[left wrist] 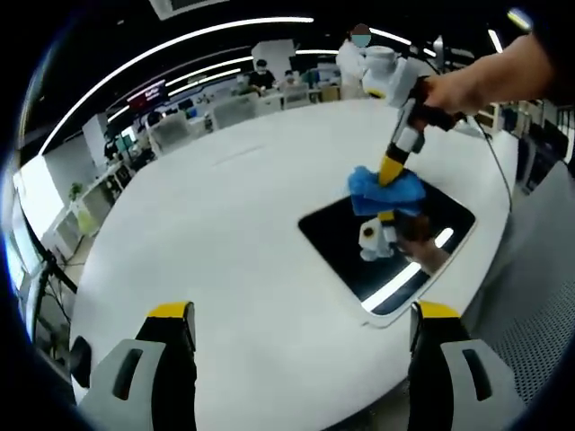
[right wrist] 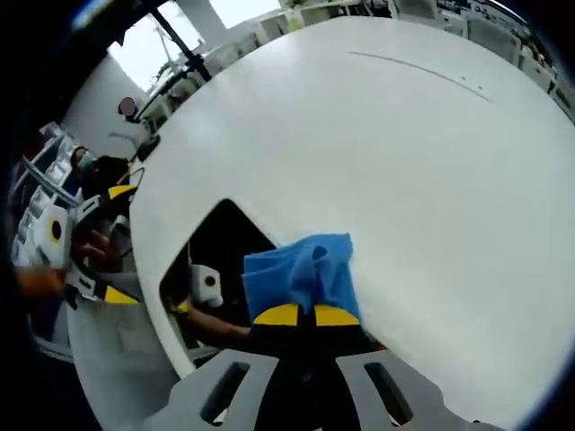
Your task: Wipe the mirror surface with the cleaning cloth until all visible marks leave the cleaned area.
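Under the right gripper (right wrist: 301,314), clamped on the cloth (right wrist: 301,269), lies the mirror (left wrist: 386,238) (wiping underway); next, sweep across. Left gripper (left wrist: 301,337) hangs open, empty.

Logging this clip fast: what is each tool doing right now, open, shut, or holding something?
Left tool: open, holding nothing, hovering above the white table.
Right tool: shut on the blue cloth, pressed onto the mirror.
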`<state>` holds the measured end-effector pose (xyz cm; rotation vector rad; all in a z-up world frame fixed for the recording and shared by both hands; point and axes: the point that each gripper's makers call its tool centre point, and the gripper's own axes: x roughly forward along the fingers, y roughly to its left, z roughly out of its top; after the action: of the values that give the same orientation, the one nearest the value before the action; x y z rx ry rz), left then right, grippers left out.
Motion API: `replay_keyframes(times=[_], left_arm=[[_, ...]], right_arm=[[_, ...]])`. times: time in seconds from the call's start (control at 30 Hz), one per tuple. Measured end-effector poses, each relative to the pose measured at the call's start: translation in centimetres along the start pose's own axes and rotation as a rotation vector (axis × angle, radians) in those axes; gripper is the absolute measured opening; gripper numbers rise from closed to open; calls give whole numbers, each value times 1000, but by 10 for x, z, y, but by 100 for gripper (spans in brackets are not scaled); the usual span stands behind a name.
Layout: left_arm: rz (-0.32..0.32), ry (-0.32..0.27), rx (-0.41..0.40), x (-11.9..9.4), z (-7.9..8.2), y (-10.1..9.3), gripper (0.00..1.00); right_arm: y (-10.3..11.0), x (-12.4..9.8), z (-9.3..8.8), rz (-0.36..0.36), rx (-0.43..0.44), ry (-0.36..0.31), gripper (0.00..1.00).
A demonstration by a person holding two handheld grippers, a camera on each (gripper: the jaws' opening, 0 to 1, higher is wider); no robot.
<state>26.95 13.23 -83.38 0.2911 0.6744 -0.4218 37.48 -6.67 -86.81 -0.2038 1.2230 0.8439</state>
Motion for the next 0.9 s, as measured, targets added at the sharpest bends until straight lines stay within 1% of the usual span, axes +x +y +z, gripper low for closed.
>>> replay_keyframes(times=[0.1,0.2,0.23,0.27,0.3,0.33,0.4,0.43,0.5,0.6,0.63,0.7,0.73,0.77,0.83,0.9], left_arm=[[-10,-11,17,0,3,-2,100],[8,-25,22,0,6,2,99],[12,-36,25,-1,9,2,99],[18,-51,34,-2,12,2,99],[22,-50,42,-3,11,2,99],[22,-47,41,-2,10,3,99],[44,-62,31,-5,12,8,99],[46,-59,26,-4,10,9,99],[37,-58,25,-3,9,8,99],[2,-61,33,-1,9,2,100],[-3,-64,31,-1,9,1,100],[-27,-54,31,0,7,-3,100],[-36,-56,41,1,7,-4,99],[-39,-61,45,1,8,-5,100],[-43,-64,36,0,8,-6,100],[-41,-62,23,0,8,-4,99]], right_arm=[[-7,-6,-9,-3,12,-8,0],[-11,-10,-15,-6,30,-23,0],[-10,-9,-14,-5,43,-37,0],[-9,-8,-13,-11,47,-37,0],[-8,-7,-12,-20,45,-34,0],[-7,-7,-11,-33,33,-27,0],[-9,-6,-9,-30,31,-5,0],[-9,-6,-10,-26,36,0,0],[-10,-6,-10,-20,53,8,0],[-8,-6,-11,-29,57,10,0],[-8,-6,-11,-44,33,5,0],[-7,-7,-12,-76,11,-5,0],[-7,-8,-13,-116,-9,-17,0],[-6,-8,-14,-136,-36,-24,0],[3,-8,-22,-147,-11,-16,0],[9,-9,-28,-148,-8,-12,0]])
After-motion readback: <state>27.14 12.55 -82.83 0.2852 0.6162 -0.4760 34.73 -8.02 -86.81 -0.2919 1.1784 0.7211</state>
